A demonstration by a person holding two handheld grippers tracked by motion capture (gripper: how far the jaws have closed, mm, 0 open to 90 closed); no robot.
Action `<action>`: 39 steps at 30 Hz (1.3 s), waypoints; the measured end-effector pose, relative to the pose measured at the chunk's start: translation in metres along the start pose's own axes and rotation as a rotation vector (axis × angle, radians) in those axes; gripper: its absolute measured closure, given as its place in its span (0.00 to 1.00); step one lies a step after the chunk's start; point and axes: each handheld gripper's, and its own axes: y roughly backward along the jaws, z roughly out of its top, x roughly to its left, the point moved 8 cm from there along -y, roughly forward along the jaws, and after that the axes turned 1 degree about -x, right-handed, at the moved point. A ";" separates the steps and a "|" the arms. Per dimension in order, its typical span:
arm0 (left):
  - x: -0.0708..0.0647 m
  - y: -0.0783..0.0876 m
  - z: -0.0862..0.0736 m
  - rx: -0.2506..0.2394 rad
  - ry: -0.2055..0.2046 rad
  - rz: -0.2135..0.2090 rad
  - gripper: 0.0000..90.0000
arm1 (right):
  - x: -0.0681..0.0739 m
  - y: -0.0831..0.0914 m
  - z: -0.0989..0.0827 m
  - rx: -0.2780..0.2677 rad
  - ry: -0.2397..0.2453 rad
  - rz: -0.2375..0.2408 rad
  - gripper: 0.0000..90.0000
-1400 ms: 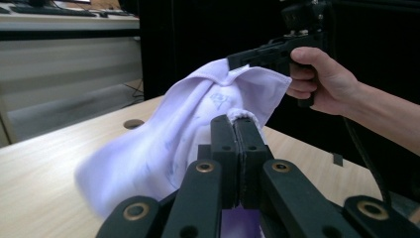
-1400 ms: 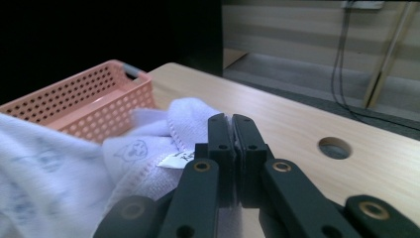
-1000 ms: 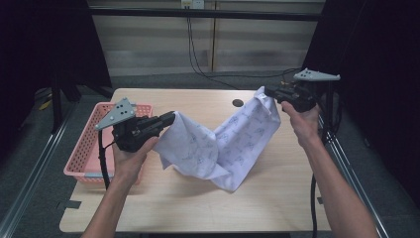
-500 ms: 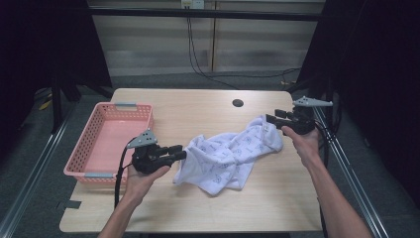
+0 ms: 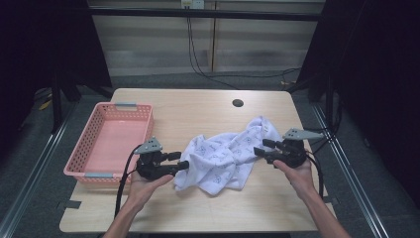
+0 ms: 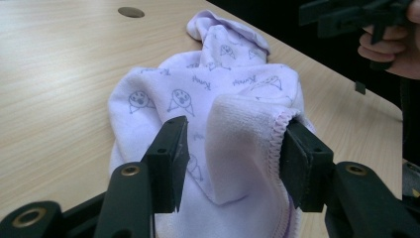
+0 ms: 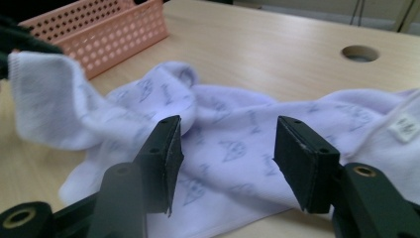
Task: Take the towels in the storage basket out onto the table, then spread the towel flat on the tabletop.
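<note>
Lowered from mid-air, the towel (image 5: 225, 158) now lies crumpled right of the pink basket (image 5: 111, 141), both the left gripper (image 5: 183, 159) and right gripper (image 5: 260, 147) having just been opening, jaws half-spread with cloth loose between them; regrasping the corners likely comes next.

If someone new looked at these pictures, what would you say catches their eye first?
Most striking is the crumpled pale towel with small grey prints, lying mid-table between the two hand-held grippers. The left gripper and right gripper sit at its two ends with their jaws apart, having just been opening; a fold of towel stands between the left one's jaws. Next comes the pink basket at the table's left edge.
</note>
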 end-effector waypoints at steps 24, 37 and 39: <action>-0.011 -0.029 -0.015 0.074 -0.015 -0.055 0.55 | 0.075 -0.071 -0.064 0.199 0.114 0.118 0.85; -0.022 -0.022 -0.034 0.156 -0.065 -0.064 0.60 | -0.012 -0.033 -0.072 0.249 0.052 -0.060 0.94; -0.023 -0.025 -0.042 0.176 -0.071 -0.088 0.67 | -0.017 -0.030 -0.071 0.241 0.041 -0.056 0.87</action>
